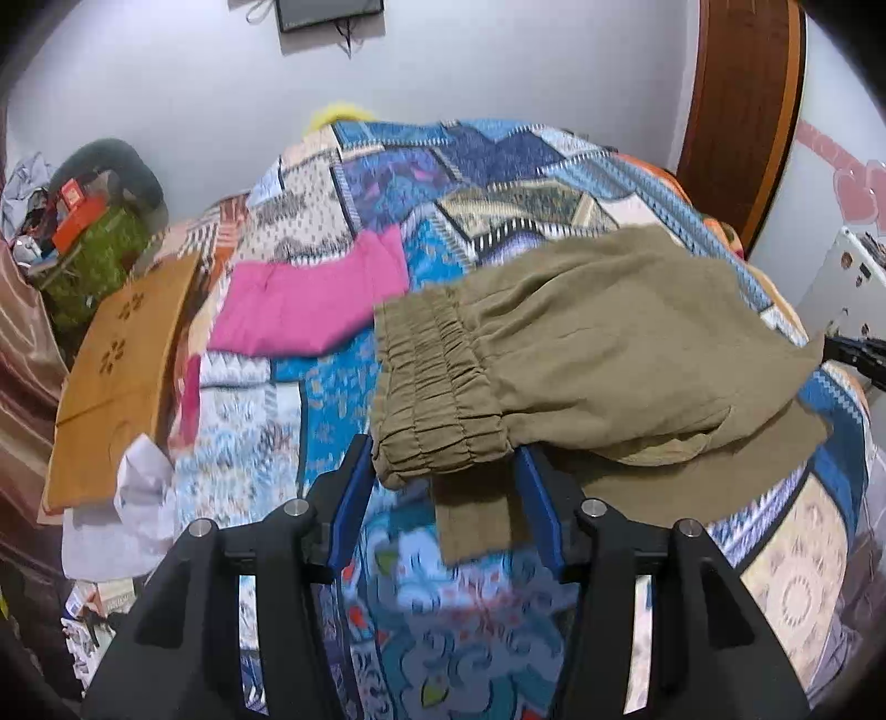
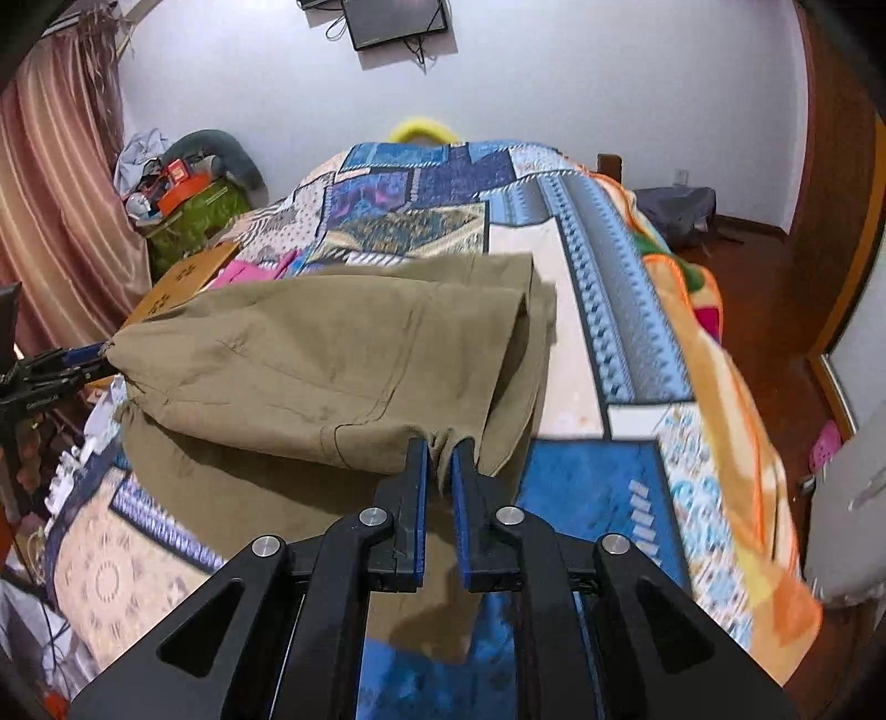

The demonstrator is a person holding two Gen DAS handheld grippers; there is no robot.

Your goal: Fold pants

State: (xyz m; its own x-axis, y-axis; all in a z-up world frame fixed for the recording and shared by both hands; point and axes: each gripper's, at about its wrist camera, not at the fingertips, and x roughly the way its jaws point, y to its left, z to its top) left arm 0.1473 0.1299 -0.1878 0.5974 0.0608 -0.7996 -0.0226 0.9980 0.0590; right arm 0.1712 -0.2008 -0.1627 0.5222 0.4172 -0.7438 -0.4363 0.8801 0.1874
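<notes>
Right hand-held gripper (image 2: 440,448) pinches the olive pants (image 2: 332,354); left hand-held gripper (image 1: 446,459) gapes at the elastic waistband (image 1: 437,387). Lower both evenly, edges aligned.

Home bedroom. Bed (image 2: 576,343) with patchwork quilt fills mid-frame in both views. Wall-mounted dark screen (image 2: 396,19) with dangling cables top centre. Striped pink curtain (image 2: 50,183) at left edge, cluttered pile of household stuff (image 2: 183,188) beside it. Wooden door (image 1: 742,111) upper right, dark wood floor (image 2: 758,266) at right.
</notes>
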